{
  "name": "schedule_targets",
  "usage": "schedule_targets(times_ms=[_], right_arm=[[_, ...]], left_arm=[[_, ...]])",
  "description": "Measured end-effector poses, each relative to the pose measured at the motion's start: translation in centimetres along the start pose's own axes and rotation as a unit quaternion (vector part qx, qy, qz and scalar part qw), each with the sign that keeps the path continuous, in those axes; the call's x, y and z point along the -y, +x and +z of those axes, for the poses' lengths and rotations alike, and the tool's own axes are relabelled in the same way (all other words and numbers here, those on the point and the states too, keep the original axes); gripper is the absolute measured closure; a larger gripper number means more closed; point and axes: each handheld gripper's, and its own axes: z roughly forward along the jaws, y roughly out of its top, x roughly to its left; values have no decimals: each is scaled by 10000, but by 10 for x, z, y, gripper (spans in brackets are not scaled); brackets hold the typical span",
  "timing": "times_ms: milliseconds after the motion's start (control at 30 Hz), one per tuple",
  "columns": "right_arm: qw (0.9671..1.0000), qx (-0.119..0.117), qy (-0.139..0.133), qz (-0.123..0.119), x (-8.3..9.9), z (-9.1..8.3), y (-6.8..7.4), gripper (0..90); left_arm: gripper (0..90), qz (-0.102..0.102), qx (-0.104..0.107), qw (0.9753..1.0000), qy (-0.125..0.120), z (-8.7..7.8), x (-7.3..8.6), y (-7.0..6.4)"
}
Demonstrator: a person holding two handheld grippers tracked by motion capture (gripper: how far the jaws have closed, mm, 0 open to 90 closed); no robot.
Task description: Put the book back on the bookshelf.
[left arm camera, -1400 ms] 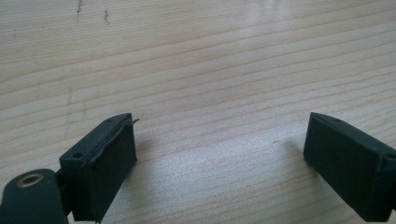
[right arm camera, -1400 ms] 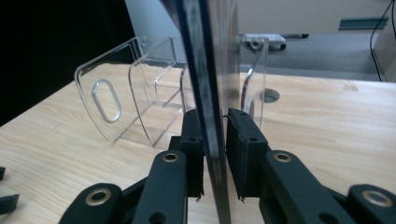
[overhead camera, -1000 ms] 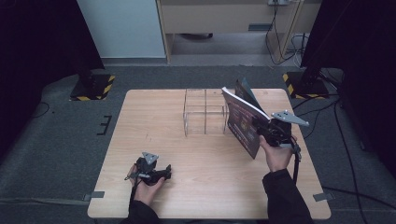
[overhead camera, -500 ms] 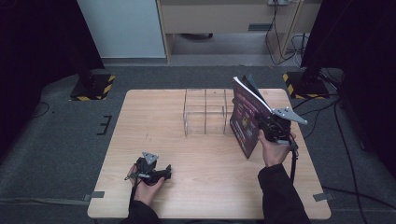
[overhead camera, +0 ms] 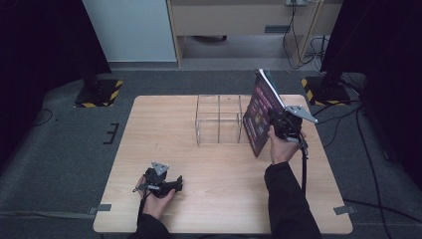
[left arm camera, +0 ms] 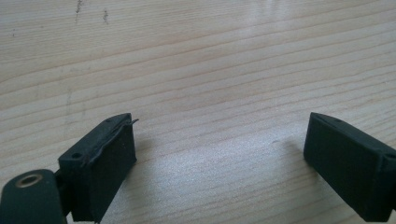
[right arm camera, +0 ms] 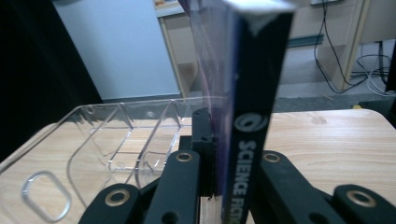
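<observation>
book held upright by the clear rack

the right tongs (overhead camera: pixel 276 123) pinch a dark book (overhead camera: pixel 259 117) on edge near the table's (overhead camera: pixel 219 209) right edge, beside the clear rack (overhead camera: pixel 219 119). the left tongs (overhead camera: pixel 175 184) rest spread near the front edge.

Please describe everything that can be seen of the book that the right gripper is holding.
The book is slim, with a dark purple cover and small coloured pictures on it. Its dark spine carries white letters, SCIENCE FICTI, cut off below. The right gripper is clamped on the spine edge. It stands nearly upright, lower corner at the table, beside the right end of the clear plastic organizer.
</observation>
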Motion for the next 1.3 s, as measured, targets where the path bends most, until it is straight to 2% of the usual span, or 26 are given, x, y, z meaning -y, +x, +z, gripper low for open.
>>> schedule_targets(times_ms=[167, 300, 567, 667, 767, 967, 1133, 1300], right_arm=[[9998, 161, -83, -65, 3, 8, 4, 843], [9997, 210, -96, -50, 1, 11, 5, 843], [9996, 215, -98, -170, 1, 12, 7, 818], [9997, 135, -91, -161, -1, 11, 7, 730], [9998, 112, -87, -152, -2, 11, 7, 708], [9998, 93, -96, -161, -3, 12, 4, 612], [9996, 130, -99, -248, -4, 12, 2, 481], [9990, 44, -70, -431, -3, 11, 0, 323]], left_arm=[[81, 7, -2, 10000, 1, 0, 0, 0], [81, 7, -1, 10000, 0, 0, 0, 0], [81, 8, -2, 10000, -1, 0, 0, 0], [81, 11, 0, 10000, 2, 0, 0, 0], [80, 9, 1, 10000, 0, 0, 0, 0], [80, 10, 2, 10000, 1, 0, 0, 0], [80, 10, 2, 10000, 0, 0, 0, 0], [80, 9, 0, 10000, 0, 0, 0, 0]])
